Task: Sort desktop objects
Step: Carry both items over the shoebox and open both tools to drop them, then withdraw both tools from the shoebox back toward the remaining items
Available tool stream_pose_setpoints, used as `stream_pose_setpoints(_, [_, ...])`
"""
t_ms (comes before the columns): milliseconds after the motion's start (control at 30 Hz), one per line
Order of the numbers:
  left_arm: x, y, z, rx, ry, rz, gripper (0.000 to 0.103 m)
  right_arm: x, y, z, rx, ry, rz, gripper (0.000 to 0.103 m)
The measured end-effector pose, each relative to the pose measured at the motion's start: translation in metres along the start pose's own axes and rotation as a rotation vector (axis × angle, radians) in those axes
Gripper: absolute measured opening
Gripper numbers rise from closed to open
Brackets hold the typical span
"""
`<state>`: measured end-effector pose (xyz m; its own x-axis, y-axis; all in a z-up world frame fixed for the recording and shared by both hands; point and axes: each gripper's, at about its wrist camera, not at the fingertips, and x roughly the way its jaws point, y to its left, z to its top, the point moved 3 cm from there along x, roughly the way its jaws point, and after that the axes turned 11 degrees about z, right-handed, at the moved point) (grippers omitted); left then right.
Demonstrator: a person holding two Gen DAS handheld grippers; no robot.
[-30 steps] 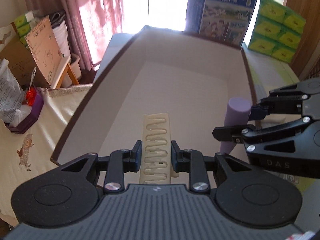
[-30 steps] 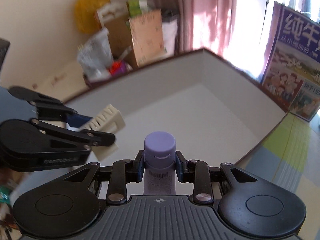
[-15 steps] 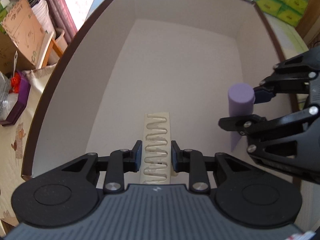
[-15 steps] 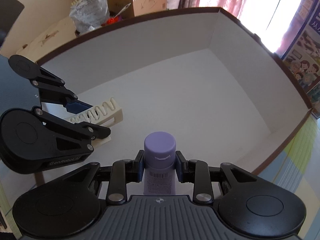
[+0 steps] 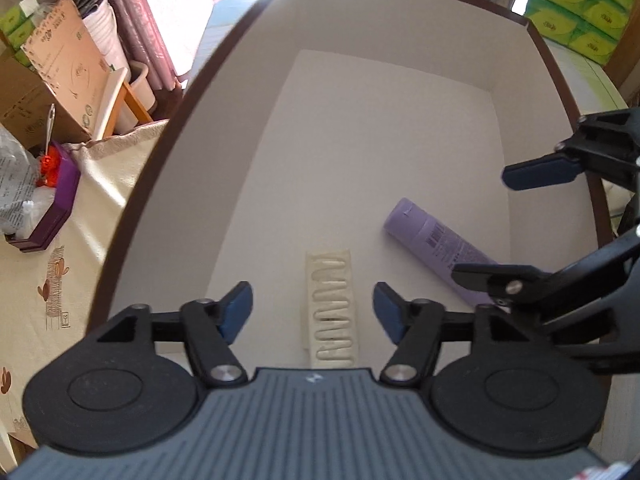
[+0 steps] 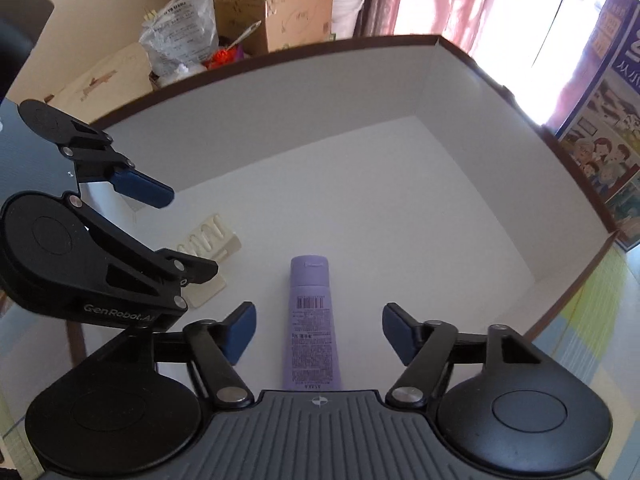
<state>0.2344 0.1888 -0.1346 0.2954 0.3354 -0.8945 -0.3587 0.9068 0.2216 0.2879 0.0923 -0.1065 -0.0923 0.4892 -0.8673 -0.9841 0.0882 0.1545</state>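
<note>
A cream ridged holder (image 5: 331, 307) lies on the floor of a large white box (image 5: 248, 92) with a brown rim. My left gripper (image 5: 313, 309) is open and hangs above the holder, which lies free between the jaws. A purple tube (image 6: 313, 320) lies flat on the box floor beside it. My right gripper (image 6: 319, 332) is open above the tube, empty. The tube also shows in the left wrist view (image 5: 436, 246), and the holder in the right wrist view (image 6: 208, 242). The right gripper (image 5: 516, 224) shows at the right of the left wrist view, the left gripper (image 6: 176, 232) at the left of the right.
The box stands on a table with a cream cloth (image 5: 52, 264). A purple tray with a plastic bag (image 5: 44, 204) and cardboard boxes (image 5: 60, 80) are at the left. A milk carton (image 6: 604, 120) and green tissue packs (image 5: 580, 4) stand beyond the box.
Both grippers have opened. The holder and the purple tube, held a moment ago, now lie on the box floor. The tube has gone from upright to lying flat.
</note>
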Motion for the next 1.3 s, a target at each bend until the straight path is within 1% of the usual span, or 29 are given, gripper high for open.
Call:
stream_pose_setpoints(33, [-0.004, -0.001, -0.001, -0.006, -0.005, 0.003, 0.068, -0.003, 0.0, 0.0, 0.0, -0.014, -0.001, 0.08])
stream_pose_setpoints(133, [-0.017, -0.002, -0.002, -0.023, -0.027, 0.011, 0.074, -0.013, 0.003, 0.001, 0.006, -0.049, 0.001, 0.09])
stream_pose_setpoints(200, [-0.028, -0.004, -0.003, -0.03, -0.042, 0.012, 0.075, -0.02, 0.004, -0.001, 0.008, -0.071, -0.003, 0.093])
stream_pose_setpoints(333, [-0.046, -0.006, -0.003, -0.04, -0.084, 0.032, 0.084, -0.036, 0.011, -0.007, 0.016, -0.108, -0.014, 0.097])
stream_pose_setpoints(433, [-0.059, -0.007, -0.003, -0.051, -0.111, 0.036, 0.088, -0.044, 0.019, -0.011, 0.027, -0.131, -0.028, 0.101])
stream_pose_setpoints(600, [-0.078, -0.005, -0.005, -0.063, -0.162, 0.057, 0.09, -0.06, 0.036, -0.018, 0.034, -0.169, -0.069, 0.101])
stream_pose_setpoints(700, [-0.088, -0.002, -0.008, -0.072, -0.189, 0.075, 0.094, -0.067, 0.043, -0.023, 0.053, -0.188, -0.089, 0.101])
stream_pose_setpoints(800, [-0.099, 0.0, -0.014, -0.083, -0.211, 0.089, 0.095, -0.075, 0.048, -0.027, 0.08, -0.214, -0.098, 0.101])
stream_pose_setpoints(967, [-0.12, 0.004, -0.027, -0.103, -0.255, 0.117, 0.096, -0.09, 0.055, -0.036, 0.131, -0.264, -0.093, 0.101])
stream_pose_setpoints(1033, [-0.129, 0.005, -0.033, -0.11, -0.272, 0.128, 0.1, -0.097, 0.059, -0.04, 0.142, -0.284, -0.09, 0.101])
stream_pose_setpoints(1200, [-0.151, -0.001, -0.05, -0.128, -0.303, 0.151, 0.1, -0.114, 0.066, -0.051, 0.156, -0.327, -0.074, 0.101])
stream_pose_setpoints(1300, [-0.164, -0.003, -0.063, -0.149, -0.312, 0.15, 0.1, -0.123, 0.071, -0.06, 0.159, -0.349, -0.061, 0.101])
